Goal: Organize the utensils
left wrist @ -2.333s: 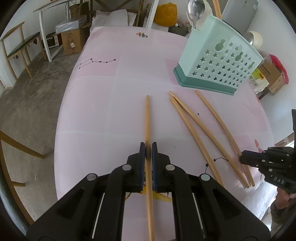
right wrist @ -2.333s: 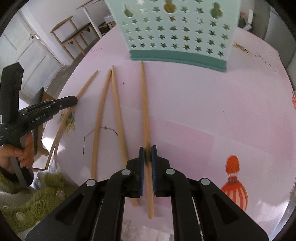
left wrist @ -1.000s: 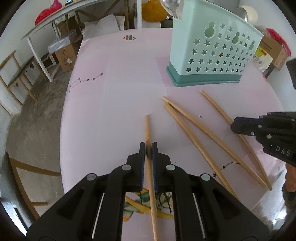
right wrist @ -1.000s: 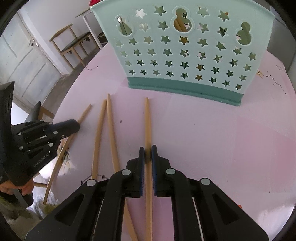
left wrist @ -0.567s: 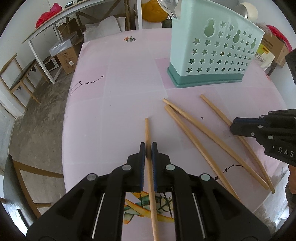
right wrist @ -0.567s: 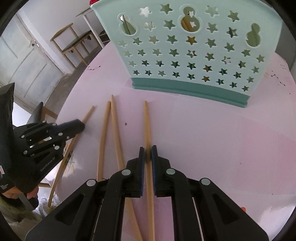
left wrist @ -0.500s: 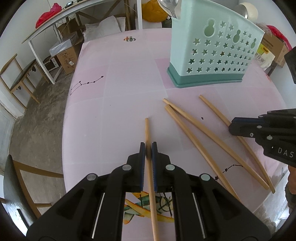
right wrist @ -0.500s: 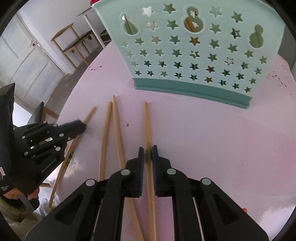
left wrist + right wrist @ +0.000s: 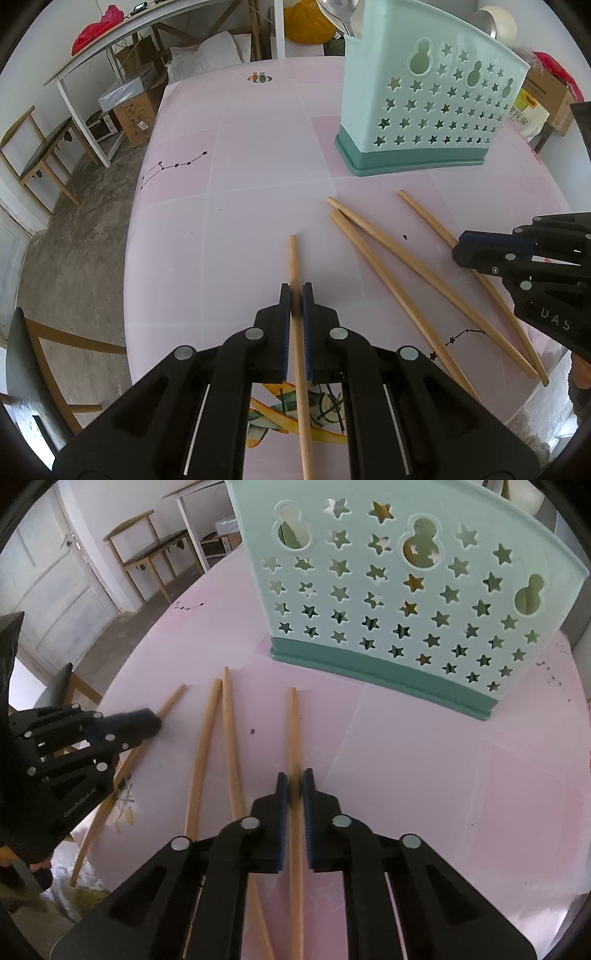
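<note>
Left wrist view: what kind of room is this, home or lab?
Most likely a lived-in home or storage room, not a lab. A pink printed tablecloth covers the table, wooden chairs stand on a bare concrete floor, and cardboard boxes sit under a white side table.

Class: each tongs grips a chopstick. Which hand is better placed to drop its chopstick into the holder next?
Probably the right: its tongs and chopstick sit nearer the holder. The left tongs are farther back.

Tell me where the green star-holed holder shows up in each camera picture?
Left wrist view: holder stands upper right, beyond the chopsticks.
Right wrist view: holder fills the top centre and right, close up.
Shared landmark: the pair of touching chopsticks on the pink table.
</note>
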A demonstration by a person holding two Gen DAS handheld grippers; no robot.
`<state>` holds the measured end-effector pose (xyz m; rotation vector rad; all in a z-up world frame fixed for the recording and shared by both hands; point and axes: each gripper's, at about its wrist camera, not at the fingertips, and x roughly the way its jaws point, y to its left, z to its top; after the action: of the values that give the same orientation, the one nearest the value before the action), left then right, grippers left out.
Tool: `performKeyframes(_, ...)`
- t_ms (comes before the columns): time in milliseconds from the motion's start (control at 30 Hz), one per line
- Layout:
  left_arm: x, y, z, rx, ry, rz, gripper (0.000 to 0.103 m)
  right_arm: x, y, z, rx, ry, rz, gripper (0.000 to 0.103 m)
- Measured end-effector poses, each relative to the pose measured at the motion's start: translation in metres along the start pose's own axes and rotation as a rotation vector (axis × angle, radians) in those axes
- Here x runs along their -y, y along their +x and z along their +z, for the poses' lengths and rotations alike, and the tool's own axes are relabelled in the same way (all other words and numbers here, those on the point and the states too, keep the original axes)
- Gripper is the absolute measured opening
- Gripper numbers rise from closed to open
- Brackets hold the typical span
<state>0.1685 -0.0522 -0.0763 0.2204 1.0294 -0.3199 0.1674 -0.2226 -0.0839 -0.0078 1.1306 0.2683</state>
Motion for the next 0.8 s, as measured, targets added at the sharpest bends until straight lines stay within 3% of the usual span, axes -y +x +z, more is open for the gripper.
performKeyframes(800, 0.006, -0.004, -0.002, 0.013, 0.025, 0.033, 0.005, 0.028, -0.036, -0.005, 0.102, 0.112, 0.059, 0.007)
